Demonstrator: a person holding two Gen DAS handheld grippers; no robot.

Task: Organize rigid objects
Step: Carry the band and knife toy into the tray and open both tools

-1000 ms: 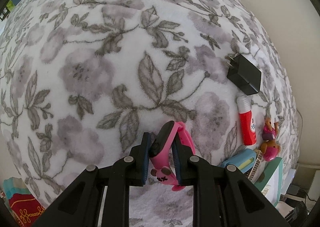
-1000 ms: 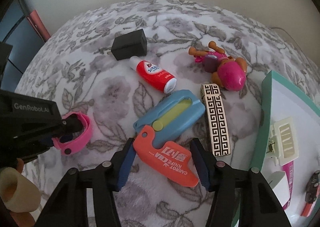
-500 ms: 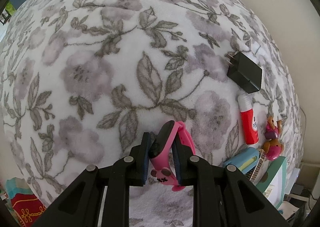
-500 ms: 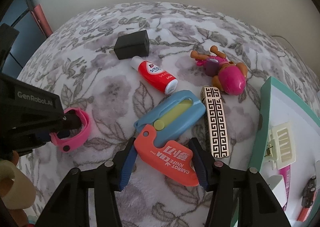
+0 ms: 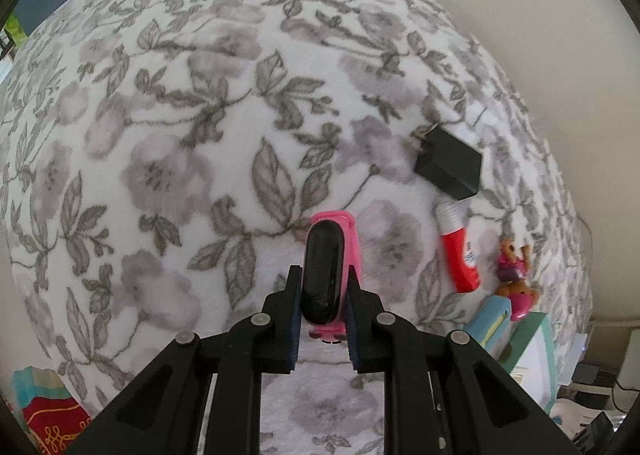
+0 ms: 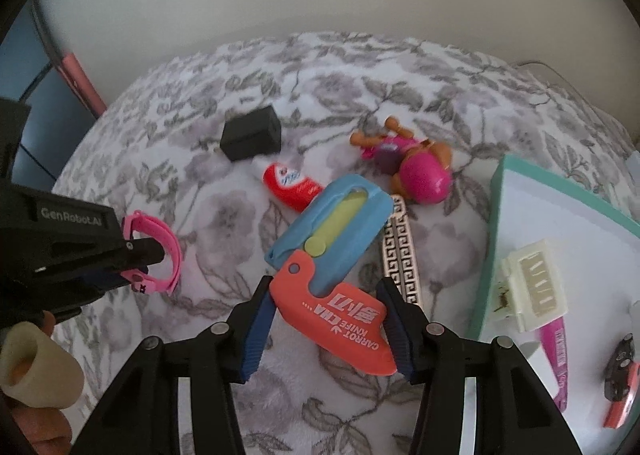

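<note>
My left gripper (image 5: 320,295) is shut on a pink wristband watch (image 5: 325,263) with a black face, held above the floral blanket (image 5: 180,135); the watch also shows in the right wrist view (image 6: 160,251). My right gripper (image 6: 326,319) is shut on the orange handle of a carrot knife toy (image 6: 332,251) with a blue sheath, lifted off the blanket. A black charger (image 6: 252,133), a red tube (image 6: 290,185), a pink doll toy (image 6: 412,167) and a patterned bar (image 6: 400,251) lie on the blanket.
A teal-rimmed white tray (image 6: 496,223) at the right holds a cream hair clip (image 6: 532,287), a pink strip (image 6: 556,351) and a small toy car (image 6: 620,375). A wall rises behind the bed. A red patterned item (image 5: 44,415) sits at the lower left.
Both grippers have risen. The left one has turned the watch so its black face points up. The right one has lifted the carrot knife off the blanket.
</note>
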